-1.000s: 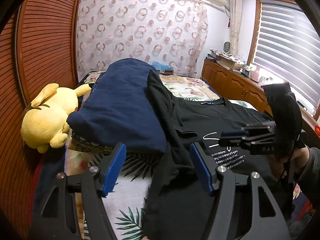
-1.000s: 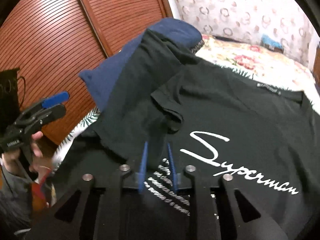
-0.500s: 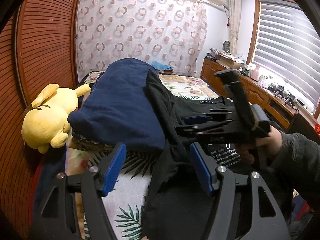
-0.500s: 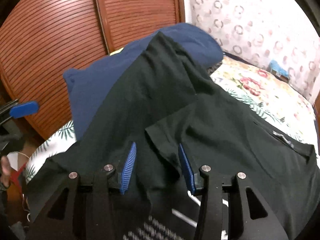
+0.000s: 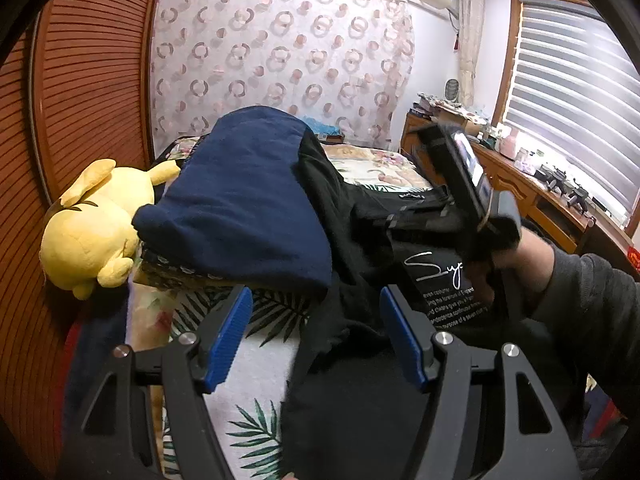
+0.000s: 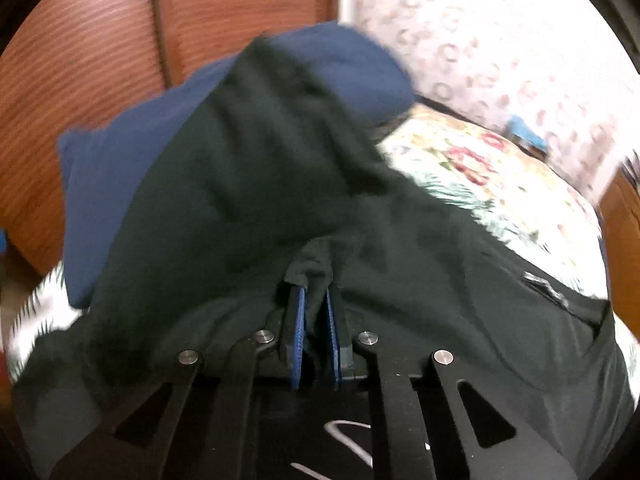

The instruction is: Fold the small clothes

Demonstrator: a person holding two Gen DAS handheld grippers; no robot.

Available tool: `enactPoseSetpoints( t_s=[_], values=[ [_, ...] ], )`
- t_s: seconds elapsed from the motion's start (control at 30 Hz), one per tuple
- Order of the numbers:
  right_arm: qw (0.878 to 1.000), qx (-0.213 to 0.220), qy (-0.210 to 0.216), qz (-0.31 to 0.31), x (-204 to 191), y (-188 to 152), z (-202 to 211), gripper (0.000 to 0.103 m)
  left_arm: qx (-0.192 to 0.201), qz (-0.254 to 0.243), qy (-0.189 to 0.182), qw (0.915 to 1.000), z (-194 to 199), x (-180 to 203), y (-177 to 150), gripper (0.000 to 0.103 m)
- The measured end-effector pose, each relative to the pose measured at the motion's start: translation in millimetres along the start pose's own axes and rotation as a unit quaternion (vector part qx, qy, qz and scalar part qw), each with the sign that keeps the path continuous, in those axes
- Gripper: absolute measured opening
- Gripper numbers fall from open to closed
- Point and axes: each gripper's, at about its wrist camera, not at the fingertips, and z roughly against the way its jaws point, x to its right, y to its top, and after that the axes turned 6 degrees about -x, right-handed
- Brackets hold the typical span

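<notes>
Left wrist view: black T-shirt [image 5: 400, 248] lies spread on the leaf-print bed [image 5: 260, 436], its far left side climbing a navy cushion [image 5: 240, 208]; a yellow plush toy [image 5: 92, 232] sits far left.
Left gripper [image 5: 316, 336]: jaws spread wide, hovering over the shirt's near left edge, pinching nothing.
Right wrist view: right gripper [image 6: 314, 312] has just been closing; its blue pads [image 6: 298, 320] now pinch a small fold of the shirt, likely the sleeve.
Shirt direction: collar [image 6: 556, 292] toward the far end of the bed, printed chest nearer; long axis runs near to far.
Risk, grip: the pinch holds only a little cloth, so it may slip when pulled.
Risk, drag: cloth draped on the cushion may catch and skew the fold.
</notes>
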Motion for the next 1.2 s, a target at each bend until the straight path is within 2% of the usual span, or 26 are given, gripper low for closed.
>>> enactPoseSetpoints(
  t_s=[0.1, 0.17, 0.23, 0.37, 0.53, 0.73, 0.8, 0.87, 0.97, 1.07, 1.2],
  values=[
    [0.998, 0.014, -0.021, -0.054, 24.7, 0.8, 11.7, 0.009, -0.001, -0.002, -0.002, 1.0, -2.4, 5.0, 2.3, 0.066],
    [0.997, 0.023, -0.036, -0.069, 36.0, 0.6, 20.1, 0.022, -0.002, -0.005, -0.005, 1.0, -3.8, 8.6, 3.4, 0.066],
    [0.996, 0.024, -0.025, -0.079, 47.3, -0.2, 28.0, 0.031, -0.004, -0.009, -0.008, 0.9999, -6.7, 11.9, 4.8, 0.066],
    [0.996, 0.033, -0.024, -0.082, 60.5, -6.2, 50.0, 0.032, -0.007, -0.021, -0.015, 0.9996, -13.5, 26.6, 7.2, 0.066],
    [0.996, 0.049, -0.022, -0.072, 67.0, -39.0, 93.3, 0.033, -0.02, -0.039, -0.024, 0.9987, -26.3, 46.3, 7.3, 0.066],
    [0.995, 0.06, -0.038, -0.067, 85.9, -100.3, 145.5, 0.034, -0.044, -0.057, -0.027, 0.997, -48.0, 72.8, 8.0, 0.066],
    [0.994, 0.067, -0.043, -0.079, 97.4, -120.6, 163.8, 0.039, -0.051, -0.06, -0.028, 0.9965, -56.5, 80.6, 7.0, 0.066],
    [0.991, 0.078, -0.048, -0.096, 109.5, -131.6, 177.4, 0.048, -0.057, -0.065, -0.032, 0.9958, -62.8, 86.2, 6.5, 0.066],
    [0.986, 0.1, -0.055, -0.124, 127.8, -149.6, 202.4, 0.05, -0.064, -0.072, -0.033, 0.9948, -70.7, 95.1, 8.7, 0.066],
    [0.982, 0.105, -0.081, -0.133, 138.5, -163.4, 218.2, 0.051, -0.074, -0.079, -0.029, 0.9937, -79.6, 103.2, 8.2, 0.066],
    [0.981, 0.087, -0.113, -0.135, 155.7, -185.6, 228.4, 0.051, -0.089, -0.085, -0.024, 0.9921, -91.5, 109.3, 7.7, 0.066]
  ],
)
